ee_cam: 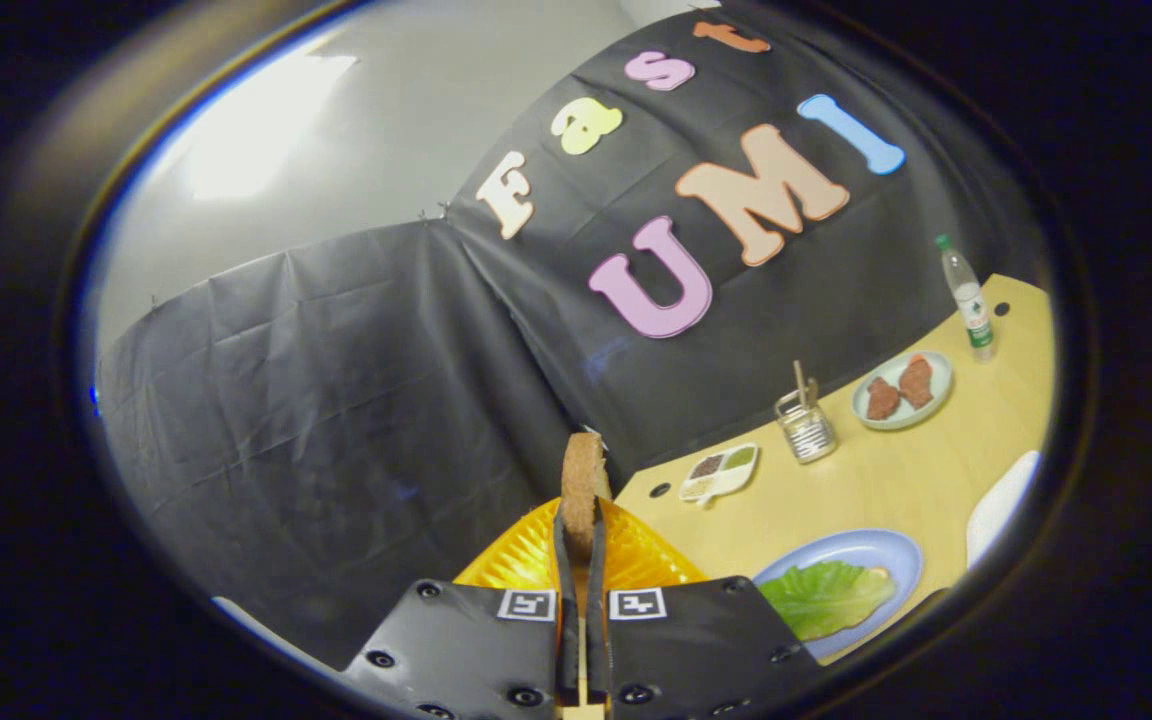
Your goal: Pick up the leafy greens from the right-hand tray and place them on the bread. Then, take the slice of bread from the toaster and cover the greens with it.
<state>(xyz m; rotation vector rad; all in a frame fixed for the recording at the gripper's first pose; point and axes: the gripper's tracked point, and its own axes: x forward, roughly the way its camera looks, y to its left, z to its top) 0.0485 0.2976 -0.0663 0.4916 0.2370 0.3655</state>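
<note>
Bare bench (896,480) is lying open between the blue plate (891,550) of greens (821,597) and the metal holder (806,428); the fingers (581,560) are being occupied by a bread slice (583,482), pinched on both sides; the orange toaster (526,555) is crowding close beneath.

A brown slice of bread (583,485) is seen before an orange ribbed plate (526,555); green leafy greens (824,597) are laid on a pale blue plate (881,552).

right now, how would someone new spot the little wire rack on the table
Start from the wooden table beyond the gripper, which is shut on the slice of bread. The wire rack stands between the divided seasoning dish and the plate with two brown patties. It is the only upright metal thing there, with sticks poking out.
</note>
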